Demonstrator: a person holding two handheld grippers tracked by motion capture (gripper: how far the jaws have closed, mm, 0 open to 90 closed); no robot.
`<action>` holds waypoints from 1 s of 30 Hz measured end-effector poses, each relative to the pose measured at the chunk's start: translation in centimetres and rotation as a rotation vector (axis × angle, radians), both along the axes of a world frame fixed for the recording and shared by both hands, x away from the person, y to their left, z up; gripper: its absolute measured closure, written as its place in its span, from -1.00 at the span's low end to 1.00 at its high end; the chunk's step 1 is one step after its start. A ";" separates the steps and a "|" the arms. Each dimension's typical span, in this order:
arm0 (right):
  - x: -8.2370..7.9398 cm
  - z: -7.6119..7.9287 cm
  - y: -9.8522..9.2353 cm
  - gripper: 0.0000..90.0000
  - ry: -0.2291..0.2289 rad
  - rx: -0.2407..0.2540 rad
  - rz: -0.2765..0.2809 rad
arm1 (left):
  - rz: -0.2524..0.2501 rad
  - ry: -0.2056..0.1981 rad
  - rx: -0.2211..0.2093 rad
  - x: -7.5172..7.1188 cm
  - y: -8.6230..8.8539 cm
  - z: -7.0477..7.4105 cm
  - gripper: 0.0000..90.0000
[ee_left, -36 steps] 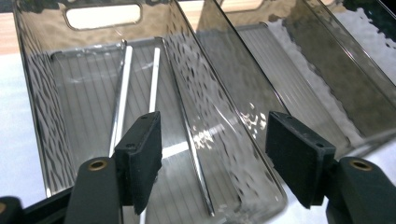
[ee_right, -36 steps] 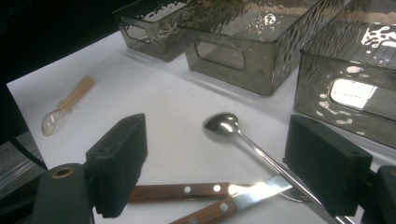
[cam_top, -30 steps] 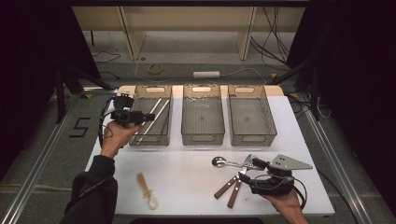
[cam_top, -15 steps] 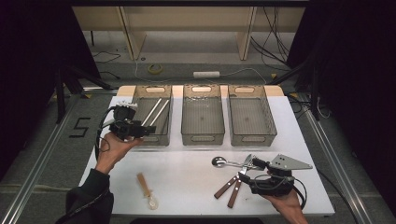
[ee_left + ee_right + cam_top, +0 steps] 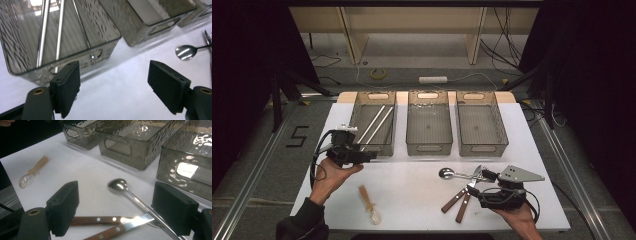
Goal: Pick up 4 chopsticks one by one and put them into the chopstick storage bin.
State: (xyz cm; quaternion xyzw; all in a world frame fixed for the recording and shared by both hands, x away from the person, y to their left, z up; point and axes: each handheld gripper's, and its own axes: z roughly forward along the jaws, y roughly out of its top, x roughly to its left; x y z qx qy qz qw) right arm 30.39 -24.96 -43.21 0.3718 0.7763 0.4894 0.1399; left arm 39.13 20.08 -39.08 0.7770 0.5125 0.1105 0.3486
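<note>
Left gripper (image 5: pixel 113 85) open beside chopstick bin (image 5: pixel 75 52).

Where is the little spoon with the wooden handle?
In the high view the wooden-handled spoon lies on the white table near the front edge, left of middle, just right of the person's left hand and apart from the other cutlery.

High view overhead facing forward, claw views low and close, sharing the spoon (image 5: pixel 447 173)
</note>
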 end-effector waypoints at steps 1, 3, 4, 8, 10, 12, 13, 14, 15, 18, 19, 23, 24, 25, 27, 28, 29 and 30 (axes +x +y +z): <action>0.0 0.0 0.0 -0.50 0.001 0.000 -0.001 | 0.008 0.004 -0.001 -0.2 0.0 -0.2 -0.43; 0.0 0.0 0.0 -0.50 0.000 -0.002 0.001 | 0.015 0.009 0.010 -0.7 0.0 -0.4 -0.43; 0.0 -0.1 0.1 -0.50 0.000 -0.003 0.002 | 0.020 0.012 0.020 -0.9 0.1 -0.5 -0.43; 0.0 -0.1 0.1 -0.50 0.002 -0.004 0.006 | 0.048 0.032 0.033 -1.8 0.1 -1.1 -0.44; 0.0 -0.1 0.1 -0.50 0.004 -0.004 0.006 | 0.053 0.039 0.041 -2.2 0.1 -1.3 -0.45; 0.0 -0.1 0.1 -0.50 0.006 -0.004 0.007 | 0.064 0.038 0.052 -2.6 0.0 -1.4 -0.47; 0.0 -0.1 0.1 -0.50 0.007 -0.005 0.007 | 0.066 0.041 0.057 -2.8 0.0 -1.5 -0.48; 0.0 -0.1 0.1 -0.50 0.006 -0.005 0.008 | 0.069 0.047 0.056 -3.0 0.0 -1.6 -0.48; 0.0 -0.1 0.1 -0.50 0.006 -0.004 0.007 | 0.070 0.052 0.059 -3.2 -0.1 -1.7 -0.49; 0.1 -0.2 0.1 -0.50 0.007 -0.004 0.008 | 0.083 0.066 0.064 -3.7 -0.2 -2.0 -0.49; 0.1 -0.2 0.1 -0.50 0.007 -0.004 0.008 | 0.086 0.072 0.064 -3.8 -0.3 -2.2 -0.49; 0.0 -0.2 0.2 -0.50 0.007 -0.003 0.009 | 0.089 0.088 0.071 -4.3 -0.4 -2.7 -0.49; 0.0 -0.2 0.2 -0.50 0.007 -0.004 0.009 | 0.092 0.089 0.072 -4.4 -0.4 -2.8 -0.49; 0.0 -0.2 0.2 -0.50 0.007 -0.005 0.008 | 0.096 0.090 0.069 -4.5 -0.3 -2.8 -0.49; 0.1 -0.2 0.2 -0.50 0.009 -0.003 0.009 | 0.100 0.095 0.073 -4.7 -0.2 -2.9 -0.49; 0.1 -0.2 0.2 -0.50 0.008 -0.003 0.009 | 0.106 0.096 0.067 -4.8 -0.2 -3.0 -0.49; 0.1 -0.2 0.2 -0.50 0.009 -0.003 0.008 | 0.105 0.101 0.071 -4.9 -0.1 -3.1 -0.49; 0.1 -0.3 0.2 -0.50 0.010 -0.002 0.009 | 0.108 0.102 0.069 -5.0 -0.1 -3.2 -0.49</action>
